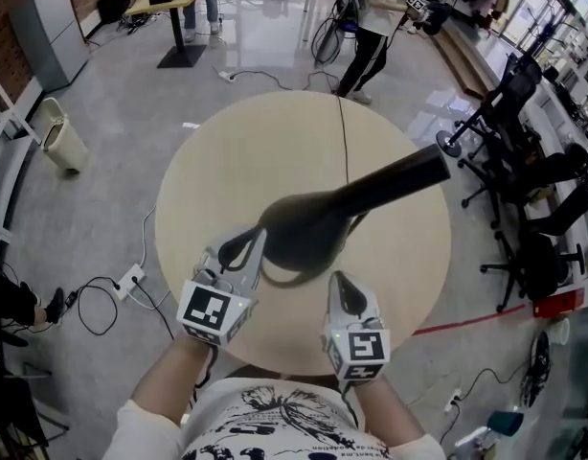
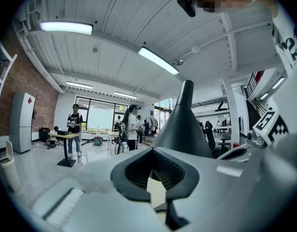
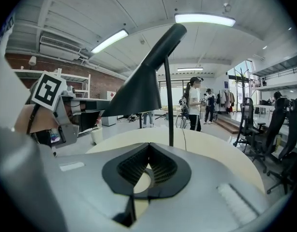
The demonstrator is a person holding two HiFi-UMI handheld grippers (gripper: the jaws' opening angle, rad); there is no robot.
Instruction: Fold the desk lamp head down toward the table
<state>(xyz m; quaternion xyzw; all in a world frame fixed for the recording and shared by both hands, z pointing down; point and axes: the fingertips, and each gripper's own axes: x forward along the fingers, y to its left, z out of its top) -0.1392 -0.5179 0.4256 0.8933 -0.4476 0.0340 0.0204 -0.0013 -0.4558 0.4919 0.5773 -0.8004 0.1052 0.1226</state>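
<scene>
- My left gripper has its jaws pressed together at the tips, with nothing between them; they sit just beside the left rim of the lamp head (whether they touch it, I cannot tell).
- My right gripper is closed too and empty, near the head's near edge.
- The black desk lamp stands on the round table, head raised on its thin stem.

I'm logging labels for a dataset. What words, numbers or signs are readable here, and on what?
No readable words or numbers.
Left hand-held gripper and right hand-held gripper: square marker patterns only, no letters.
Red diamond sign on grey cabinet: too small to read.
</scene>
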